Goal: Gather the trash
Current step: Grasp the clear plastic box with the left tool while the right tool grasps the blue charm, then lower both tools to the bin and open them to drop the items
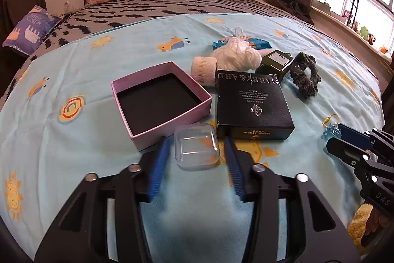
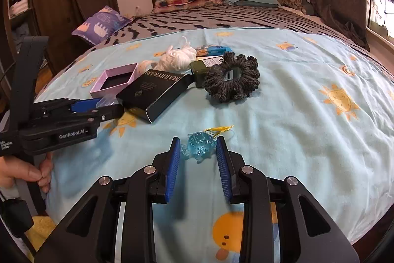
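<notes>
Left gripper (image 1: 196,139) spread wide around small clear plastic case (image 1: 196,149) on light blue sun-print blanket (image 1: 73,152), pads not touching. Right gripper (image 2: 197,141) likewise open, flanking translucent blue turtle charm with yellow loop (image 2: 199,144). Beyond case: open pink cardboard box with black lining (image 1: 161,104) at 11 o'clock, black "MARRY&ARD" box (image 1: 253,105) at 1 o'clock. Farther: dark knitted scrunchie (image 2: 232,80), green bottle (image 1: 275,63), white yarn ball (image 1: 237,54), paper roll (image 1: 204,70), blue wrapper (image 1: 257,43).
</notes>
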